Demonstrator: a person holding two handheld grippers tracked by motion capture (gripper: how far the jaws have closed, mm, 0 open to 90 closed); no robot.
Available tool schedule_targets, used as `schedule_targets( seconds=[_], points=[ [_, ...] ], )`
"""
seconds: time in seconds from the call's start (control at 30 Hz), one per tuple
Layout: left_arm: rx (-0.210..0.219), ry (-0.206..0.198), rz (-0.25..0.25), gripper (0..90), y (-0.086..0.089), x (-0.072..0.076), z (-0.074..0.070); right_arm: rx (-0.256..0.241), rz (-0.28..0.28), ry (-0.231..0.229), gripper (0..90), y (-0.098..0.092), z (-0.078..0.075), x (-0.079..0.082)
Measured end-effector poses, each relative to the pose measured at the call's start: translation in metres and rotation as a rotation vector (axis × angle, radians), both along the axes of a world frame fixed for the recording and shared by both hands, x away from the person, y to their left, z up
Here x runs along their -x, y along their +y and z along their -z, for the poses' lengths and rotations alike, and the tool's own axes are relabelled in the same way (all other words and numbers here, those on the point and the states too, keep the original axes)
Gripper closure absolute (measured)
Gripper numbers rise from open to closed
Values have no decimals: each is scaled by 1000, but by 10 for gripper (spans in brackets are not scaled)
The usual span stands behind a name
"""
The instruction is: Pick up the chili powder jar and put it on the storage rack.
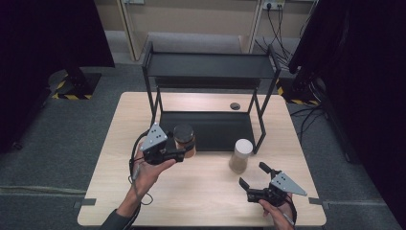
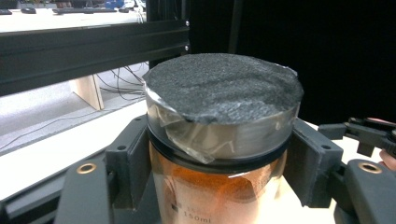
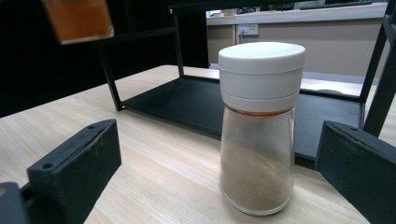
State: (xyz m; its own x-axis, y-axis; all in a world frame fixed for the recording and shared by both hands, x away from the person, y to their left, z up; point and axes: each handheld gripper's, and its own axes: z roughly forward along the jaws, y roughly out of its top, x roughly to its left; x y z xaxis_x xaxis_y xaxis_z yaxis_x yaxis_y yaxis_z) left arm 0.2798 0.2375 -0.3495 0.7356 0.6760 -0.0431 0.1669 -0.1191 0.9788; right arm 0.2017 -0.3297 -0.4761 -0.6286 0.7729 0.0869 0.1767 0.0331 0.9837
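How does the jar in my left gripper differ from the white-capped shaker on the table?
The jar has a dark grey lid and orange-brown contents; the shaker has a white cap and pale tan powder. The jar is clamped in the left gripper, lifted off the table; the shaker stands free before the open right gripper. Both are clear, upright and capped.

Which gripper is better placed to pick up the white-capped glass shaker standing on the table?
Right. The right gripper is open and free, its jaws facing the white-capped glass shaker. The left gripper is shut on the dark-lidded amber jar.
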Motion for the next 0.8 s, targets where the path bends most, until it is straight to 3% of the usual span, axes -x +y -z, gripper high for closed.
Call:
schedule_targets(
  seconds=[0.53,0.8],
  points=[
    [-34,-27,-15,320,-3,-22,-54,2,-10,1,6,0,0,0],
    [-29,-24,-24,320,-6,-30,-71,1,-14,3,6,0,0,-1]
  ],
)
